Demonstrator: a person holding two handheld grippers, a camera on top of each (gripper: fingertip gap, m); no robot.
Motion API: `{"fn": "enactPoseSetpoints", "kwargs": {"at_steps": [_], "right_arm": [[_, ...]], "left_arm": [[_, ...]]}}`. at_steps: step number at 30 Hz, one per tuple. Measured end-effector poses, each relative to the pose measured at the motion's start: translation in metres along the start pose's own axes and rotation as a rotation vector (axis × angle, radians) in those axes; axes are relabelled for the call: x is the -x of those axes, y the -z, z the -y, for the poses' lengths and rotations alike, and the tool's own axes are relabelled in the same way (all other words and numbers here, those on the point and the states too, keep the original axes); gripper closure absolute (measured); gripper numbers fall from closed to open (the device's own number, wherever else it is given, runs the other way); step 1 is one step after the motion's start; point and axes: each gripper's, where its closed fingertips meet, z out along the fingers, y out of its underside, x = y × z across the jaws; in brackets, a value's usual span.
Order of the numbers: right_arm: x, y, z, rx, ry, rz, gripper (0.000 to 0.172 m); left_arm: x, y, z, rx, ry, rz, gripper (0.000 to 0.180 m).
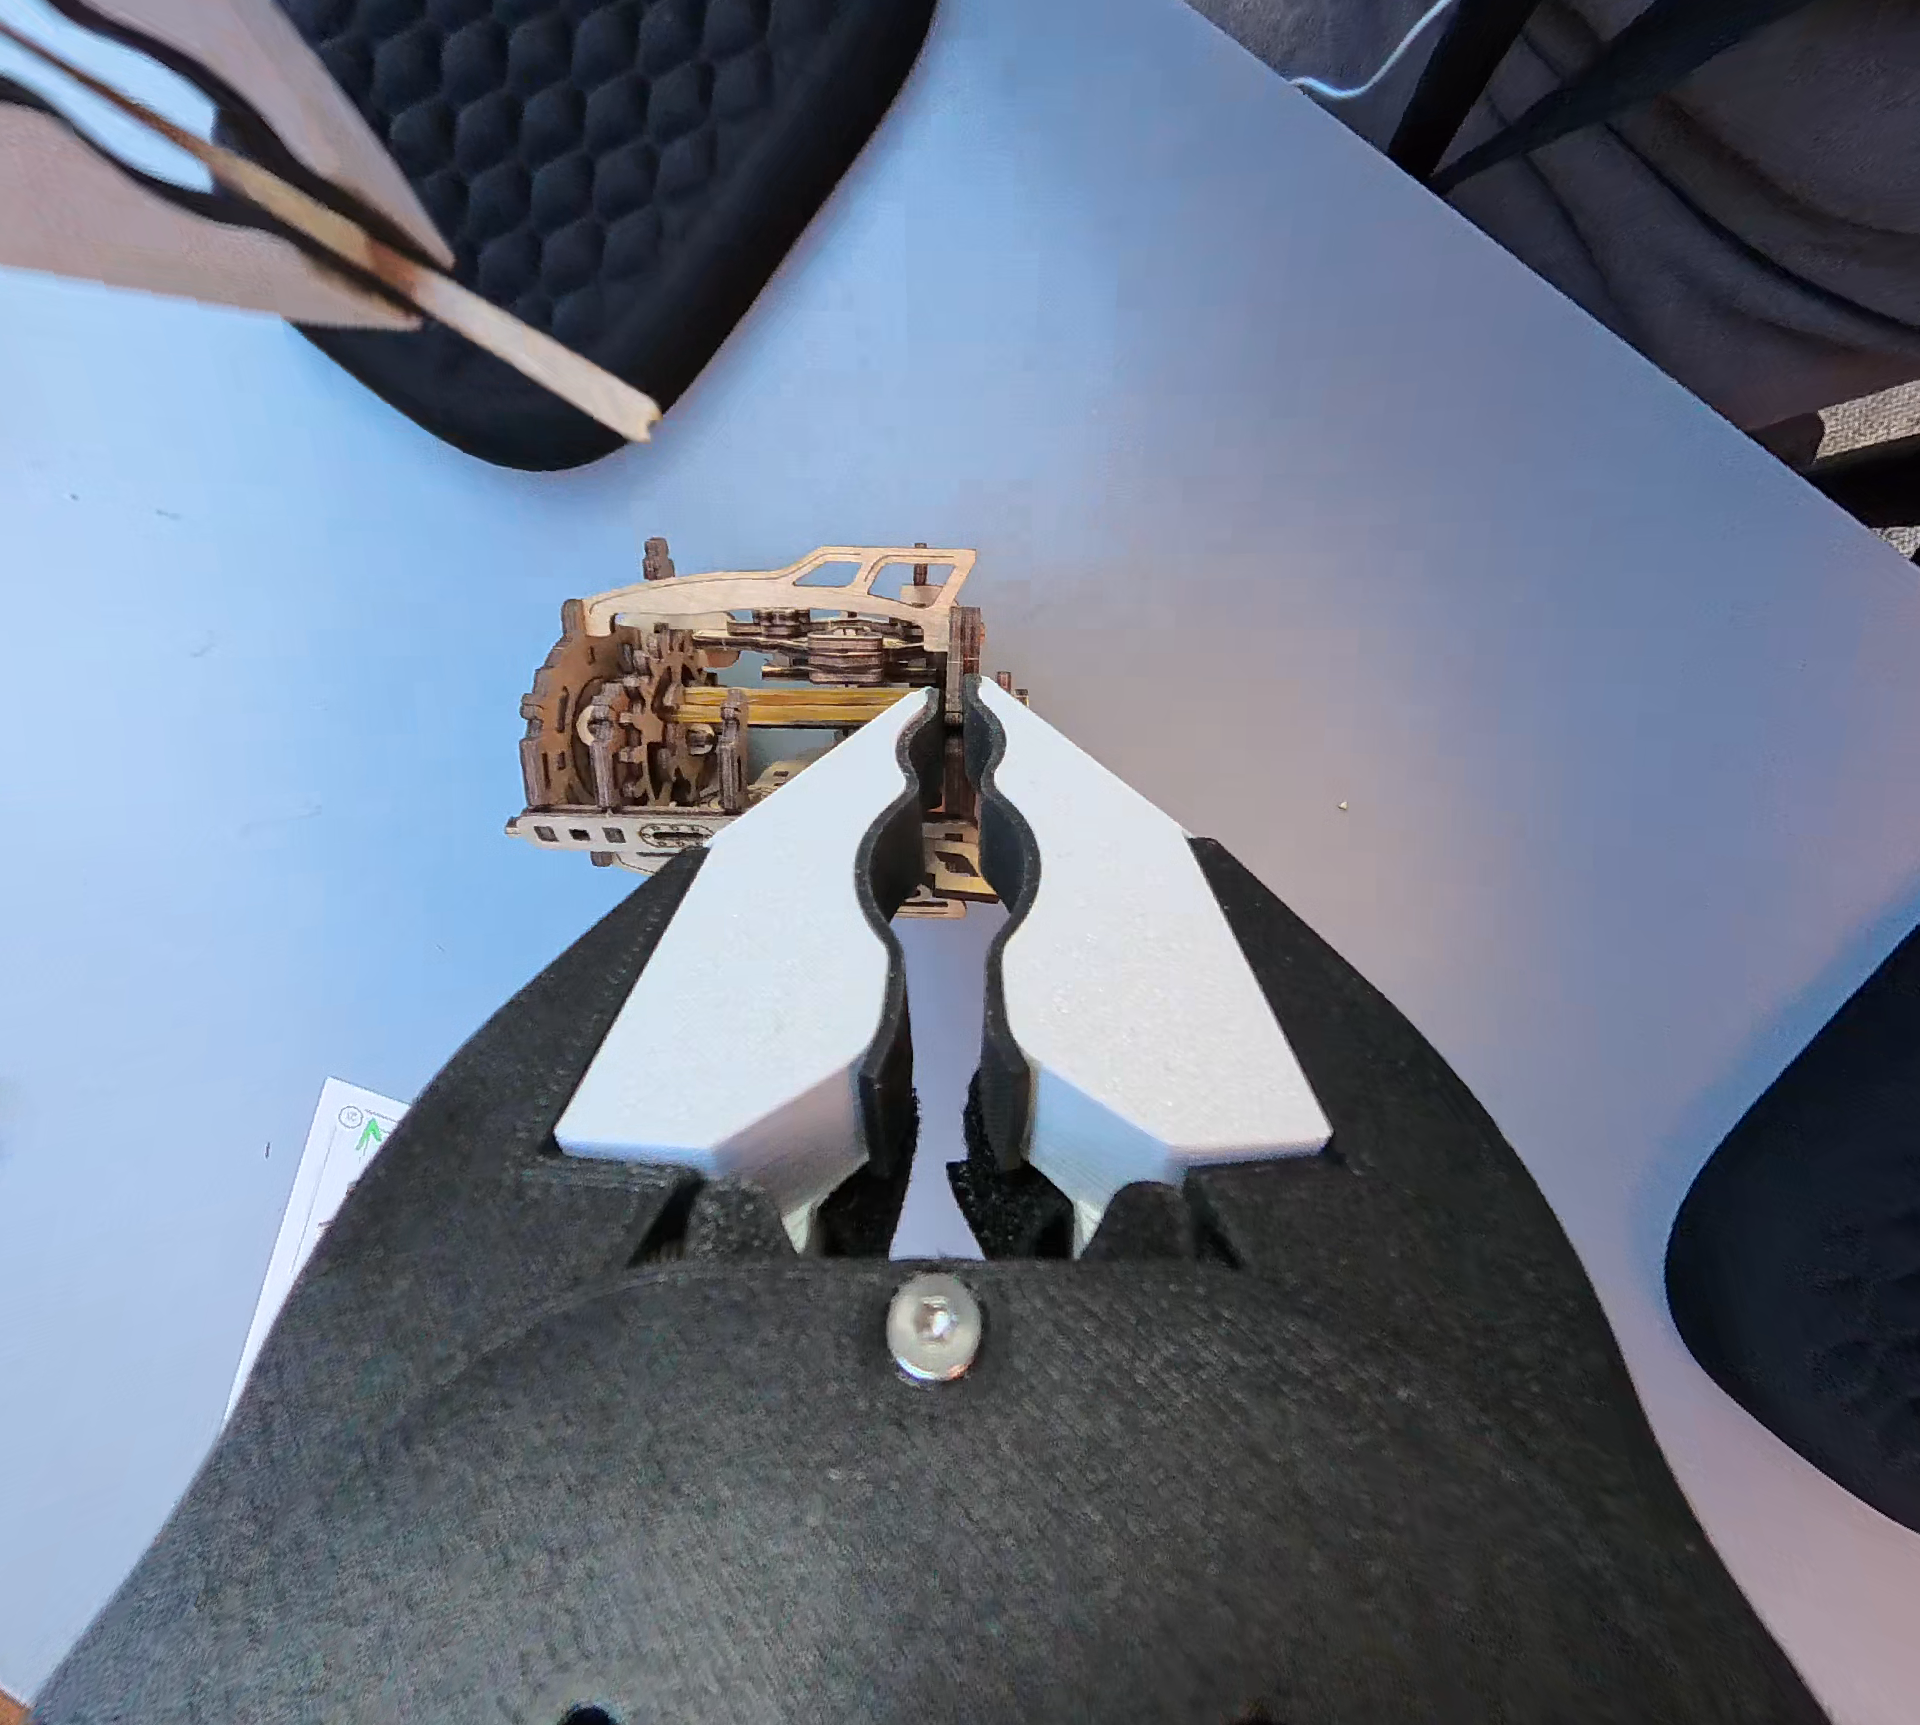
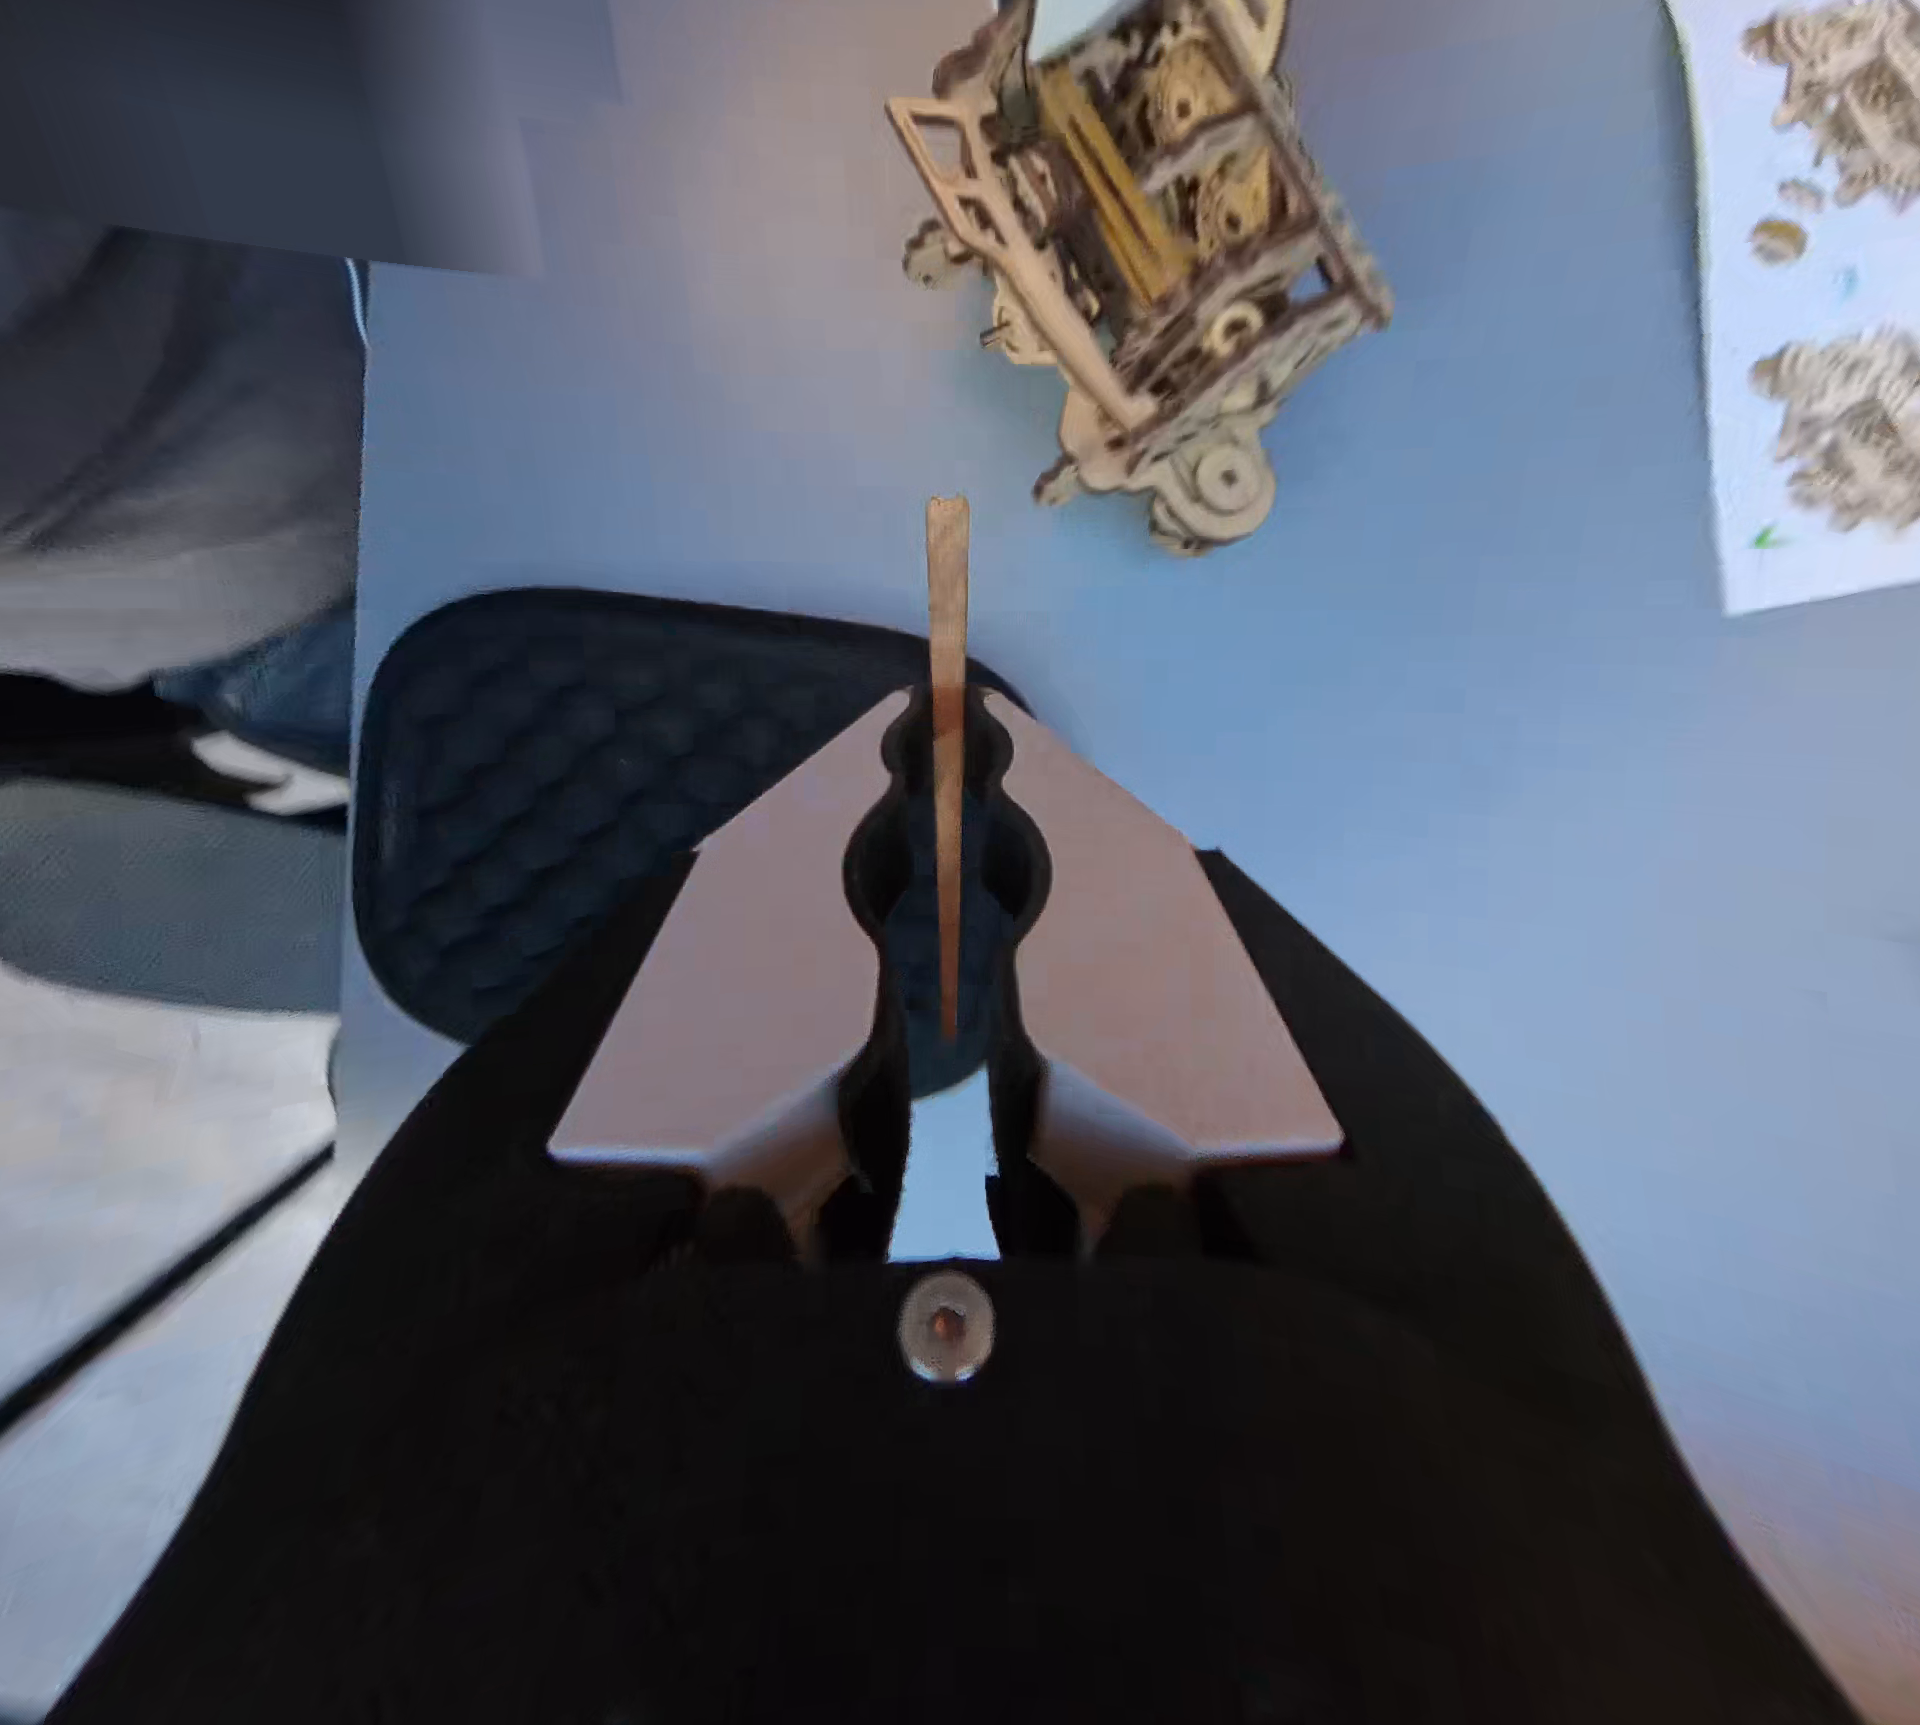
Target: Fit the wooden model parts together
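Right wrist view blurs the wooden model; right tongs pinch a wooden strip, left tongs pinch the model.

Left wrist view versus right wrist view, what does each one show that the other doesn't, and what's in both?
Only the left wrist view shows the left gripper from close up, its pads pinching a thin panel of the wooden car model, and a second black pad at the right edge.

Only the right wrist view shows the illustrated instruction sheet in full and a wheel on the model.

Both show the model, the pale table, the black honeycomb mat, and the right gripper clamping a flat wooden strip.
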Motion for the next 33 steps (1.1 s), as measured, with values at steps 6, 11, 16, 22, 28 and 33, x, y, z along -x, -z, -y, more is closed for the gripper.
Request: {"fn": "enactPoseSetpoints", "kwargs": {"at_steps": [6,11,16,22,28,33], "right_arm": [[0.013,-0.031,-0.025,-0.253,-0.197,-0.208,0.167],[0.015,-0.036,-0.019,-0.357,-0.203,-0.219,0.167],[0.019,-0.03,-0.026,-0.411,-0.205,-0.23,0.154],[0.022,-0.012,-0.043,-0.541,-0.256,-0.275,0.155],[0.026,-0.011,-0.042,-0.581,-0.178,-0.27,0.155],[0.025,-0.02,-0.046,-0.458,-0.179,-0.232,0.154]], "left_arm": [[0.0,-0.001,0.002,0.026,-0.017,-0.013,0.18],[0.0,-0.002,0.002,0.024,-0.009,-0.016,0.18],[0.0,-0.001,0.001,0.017,-0.002,-0.009,0.18],[0.0,-0.002,0.002,0.024,-0.01,-0.014,0.18],[0.0,-0.001,0.001,0.021,-0.008,-0.011,0.18],[0.0,-0.001,0.001,0.019,-0.003,-0.01,0.18]]}}
